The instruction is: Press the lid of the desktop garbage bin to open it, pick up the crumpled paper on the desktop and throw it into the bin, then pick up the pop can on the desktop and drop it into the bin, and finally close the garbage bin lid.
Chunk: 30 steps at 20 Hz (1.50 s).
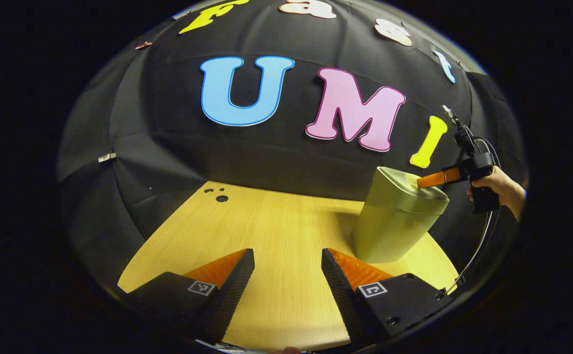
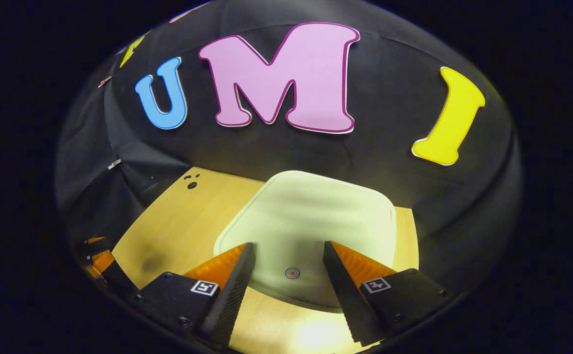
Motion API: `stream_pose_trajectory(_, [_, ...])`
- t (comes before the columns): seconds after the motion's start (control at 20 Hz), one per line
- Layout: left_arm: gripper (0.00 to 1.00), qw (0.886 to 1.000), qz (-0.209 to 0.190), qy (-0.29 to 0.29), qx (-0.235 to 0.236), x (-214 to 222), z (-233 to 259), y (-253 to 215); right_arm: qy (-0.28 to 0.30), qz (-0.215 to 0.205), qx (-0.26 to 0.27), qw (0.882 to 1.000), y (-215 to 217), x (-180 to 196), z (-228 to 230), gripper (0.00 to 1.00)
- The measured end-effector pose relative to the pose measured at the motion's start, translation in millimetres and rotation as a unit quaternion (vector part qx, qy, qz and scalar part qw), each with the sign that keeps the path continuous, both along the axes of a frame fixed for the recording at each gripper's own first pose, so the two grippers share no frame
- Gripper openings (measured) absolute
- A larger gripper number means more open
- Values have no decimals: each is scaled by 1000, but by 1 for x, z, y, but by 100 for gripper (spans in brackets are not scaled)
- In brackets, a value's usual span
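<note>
Bin [image 1: 394, 221] stands near the desk's [image 1: 276, 231] far right edge, lid [image 2: 311, 221] down. Our right gripper [image 2: 288, 268] hovers over the lid, fingers apart; left gripper [image 1: 287, 275] likewise apart, holding nothing. We judge the bin light, rigid, slick plastic: press at the red dot [image 2: 292, 273].

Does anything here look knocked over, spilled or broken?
Nothing stands out. The pale green plastic bin stands upright on the light wooden table with its lid flat and shut. The right gripper hovers just above the lid, jaws open; the left gripper is also open over bare table.
</note>
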<state>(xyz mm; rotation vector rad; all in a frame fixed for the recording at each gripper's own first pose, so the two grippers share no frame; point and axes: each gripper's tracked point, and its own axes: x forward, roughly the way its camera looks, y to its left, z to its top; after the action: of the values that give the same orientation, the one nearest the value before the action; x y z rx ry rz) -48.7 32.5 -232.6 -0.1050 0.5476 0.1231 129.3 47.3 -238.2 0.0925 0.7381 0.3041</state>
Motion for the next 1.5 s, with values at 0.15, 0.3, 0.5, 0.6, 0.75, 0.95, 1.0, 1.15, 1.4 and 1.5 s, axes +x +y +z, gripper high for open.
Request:
stream_pose_trajectory(0.15, [90, 1000, 0, -4, -10, 4, 1, -4, -24, 5, 8, 1000, 0, 0, 2, 91])
stream_pose_trajectory(0.3, [90, 1000, -5, -9, -13, 8, 5, -10, -34, -10, 12, 999, -5, 2, 7, 90])
stream_pose_trajectory(0.5, [90, 1000, -13, -15, -5, 9, 10, -12, -83, -28, 14, 996, -8, 6, 34, 89])
stream_pose_trajectory(0.6, [90, 1000, -14, -17, -7, 8, 13, -14, -96, -37, 25, 994, -6, 1, 46, 89])
stream_pose_trajectory(0.75, [90, 1000, -18, -22, -5, 8, 17, -15, -122, -38, 34, 991, 0, -13, 69, 89])
stream_pose_trajectory(0.95, [90, 999, -27, -34, 0, 8, 27, -16, -159, -30, 43, 986, 15, -44, 97, 89])
stream_pose_trajectory(1.0, [90, 999, -30, -39, 1, 8, 33, -16, -167, -29, 47, 984, 20, -55, 103, 89])
stream_pose_trajectory(1.15, [90, 998, -42, -50, 5, 8, 43, -16, -180, -34, 55, 982, 31, -87, 111, 89])
stream_pose_trajectory(1.4, [90, 996, -60, -65, 4, 8, 50, -20, -191, -37, 42, 980, 43, -132, 96, 89])
stream_pose_trajectory(1.5, [90, 996, -62, -68, 5, 7, 52, -23, -184, -35, 37, 982, 49, -145, 81, 89])
